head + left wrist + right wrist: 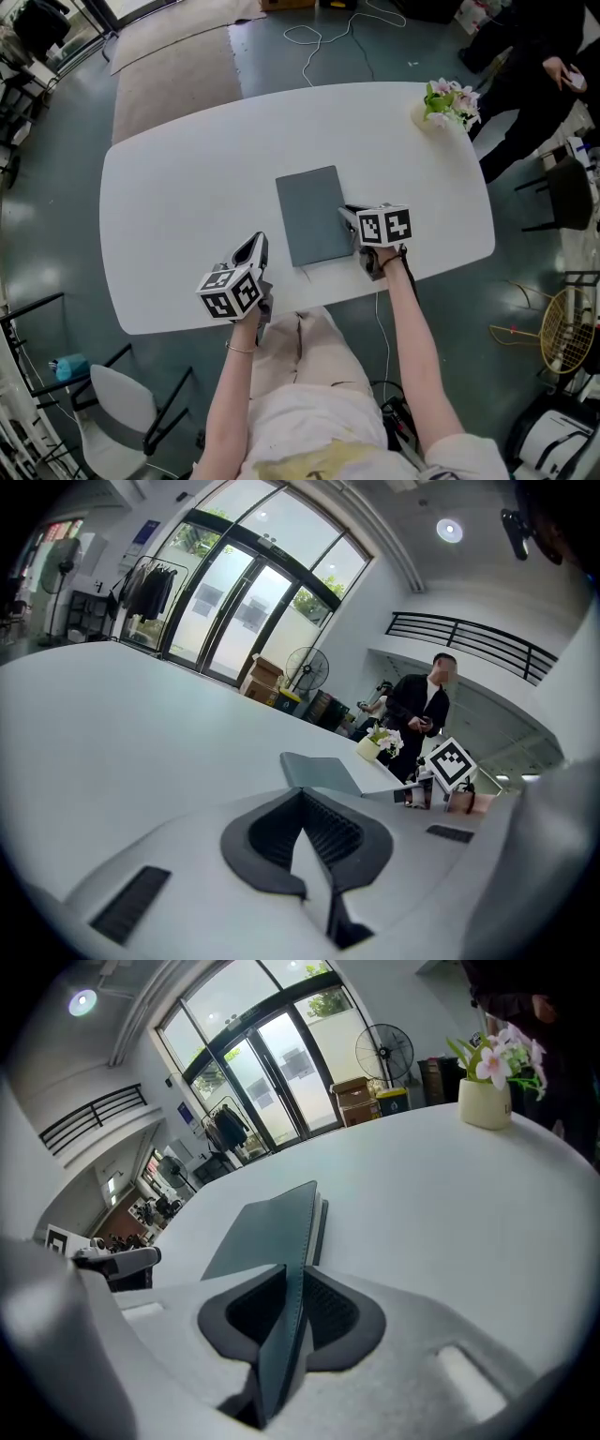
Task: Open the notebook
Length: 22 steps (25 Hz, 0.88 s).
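Note:
A grey closed notebook point(314, 214) lies in the middle of the white table point(187, 206). My right gripper point(349, 214) is at the notebook's right edge and is shut on its cover. In the right gripper view the cover point(267, 1232) runs straight between the jaws of the right gripper point(292, 1274), and its near corner stands a little off the pages below. My left gripper point(255, 246) hovers over the table's front edge, left of the notebook and apart from it. In its own view the left gripper point(302, 797) holds nothing, its pads meet at the tips, and the notebook point(319, 772) lies ahead.
A small vase of flowers point(448, 105) stands near the table's far right edge. A person in dark clothes point(534, 56) stands beyond that corner. A chair point(122, 398) is on the floor at the near left, and a cable point(328, 37) lies beyond the table.

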### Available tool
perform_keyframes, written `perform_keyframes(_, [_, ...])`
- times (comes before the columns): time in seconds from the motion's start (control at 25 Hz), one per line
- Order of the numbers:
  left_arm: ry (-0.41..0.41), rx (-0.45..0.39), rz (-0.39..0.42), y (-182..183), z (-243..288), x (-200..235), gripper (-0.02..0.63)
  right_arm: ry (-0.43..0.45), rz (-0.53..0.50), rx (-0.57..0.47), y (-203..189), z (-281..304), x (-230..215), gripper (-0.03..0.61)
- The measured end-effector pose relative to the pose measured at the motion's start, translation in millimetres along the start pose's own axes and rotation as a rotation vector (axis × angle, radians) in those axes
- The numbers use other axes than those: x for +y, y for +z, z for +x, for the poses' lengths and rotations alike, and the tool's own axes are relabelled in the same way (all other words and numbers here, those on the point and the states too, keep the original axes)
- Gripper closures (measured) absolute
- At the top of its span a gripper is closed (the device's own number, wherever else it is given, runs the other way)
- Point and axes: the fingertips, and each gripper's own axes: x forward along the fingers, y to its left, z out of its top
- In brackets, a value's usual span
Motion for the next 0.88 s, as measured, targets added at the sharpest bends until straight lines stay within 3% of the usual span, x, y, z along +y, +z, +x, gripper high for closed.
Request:
perform_keyframes(0.36, [0.017,-0.034,0.003,3,-8,-6,0.614,0.114,0.066,-0.056,13,-20,16,0.548])
perform_keyframes(0.88, [0.057,-0.136,-0.007,24,-44,12,0.615,0.124,-0.058,-0.104,43,-47,70,0.549])
